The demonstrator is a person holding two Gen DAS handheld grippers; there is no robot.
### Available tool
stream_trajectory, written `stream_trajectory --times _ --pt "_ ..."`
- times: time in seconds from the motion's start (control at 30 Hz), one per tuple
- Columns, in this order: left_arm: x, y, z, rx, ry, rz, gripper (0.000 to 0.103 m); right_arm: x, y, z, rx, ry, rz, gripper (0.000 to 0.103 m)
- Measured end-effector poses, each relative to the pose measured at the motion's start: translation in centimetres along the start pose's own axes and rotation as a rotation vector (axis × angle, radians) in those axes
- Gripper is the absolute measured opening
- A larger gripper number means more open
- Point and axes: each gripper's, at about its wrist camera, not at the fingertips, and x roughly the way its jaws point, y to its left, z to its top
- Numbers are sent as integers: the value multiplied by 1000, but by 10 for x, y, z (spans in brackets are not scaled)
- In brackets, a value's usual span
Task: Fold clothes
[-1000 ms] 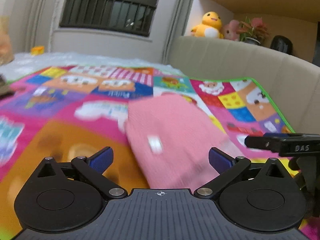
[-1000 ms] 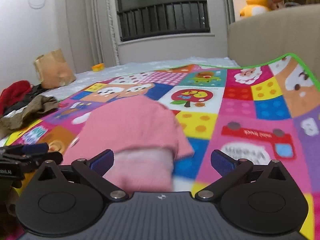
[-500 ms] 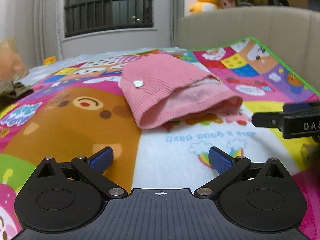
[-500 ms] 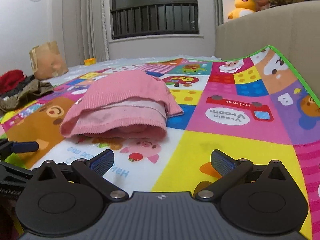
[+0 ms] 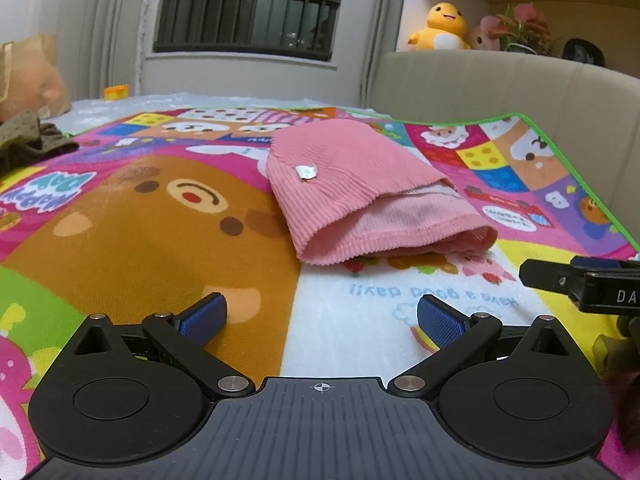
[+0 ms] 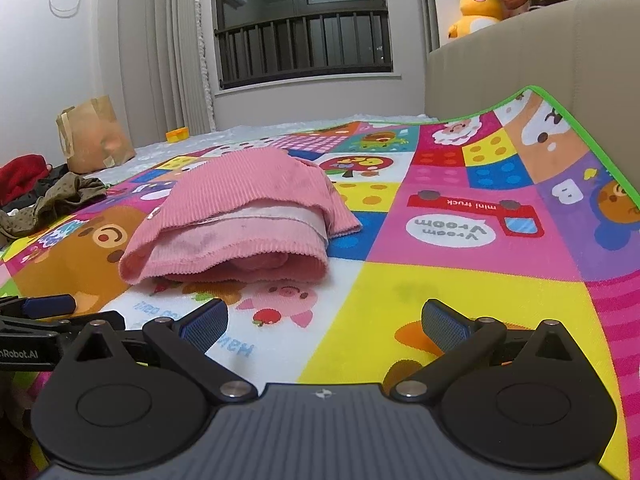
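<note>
On the play mat (image 5: 120, 248), near its middle, lies the pink corduroy garment (image 5: 360, 184), folded into a compact bundle with several layers stacked and the open hems facing the cameras. A small pale tag (image 5: 306, 171) sits on its upper layer in the left wrist view. In the right wrist view the same garment (image 6: 240, 224) shows a lighter inner layer between two ribbed outer layers.

The left gripper (image 5: 322, 316) is held low over the mat, short of the garment, pointing at its near edge. Its fingers are spread wide with nothing between them; only bare mat is visible in the gap. The right gripper (image 6: 326, 320) is held at a similar height beside it, also short of the garment, fingers spread wide and holding nothing. Each gripper appears at the edge of the other's view.

A brown paper bag (image 6: 94, 136) stands beyond the mat near the wall; its contents cannot be seen. A pile of unfolded clothes (image 6: 44, 196) lies just in front of the bag. A beige upholstered sofa back (image 5: 500, 88) borders the mat on the right, with a yellow plush toy (image 5: 442, 28) on the ledge above it. Nothing lies between the grippers and the garment.
</note>
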Motion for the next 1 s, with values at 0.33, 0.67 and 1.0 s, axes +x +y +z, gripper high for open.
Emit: stream_trajectory --times 0.33,0.67,1.0 --pt "1 1 0 -9 1 -3 103 3 1 -1 2 20 -6 103" --pt "1 1 0 -6 2 0 103 5 -1 -1 12 33 -8 103" --pt "1 2 0 -6 2 -1 103 3 0 -2 16 24 -14 103"
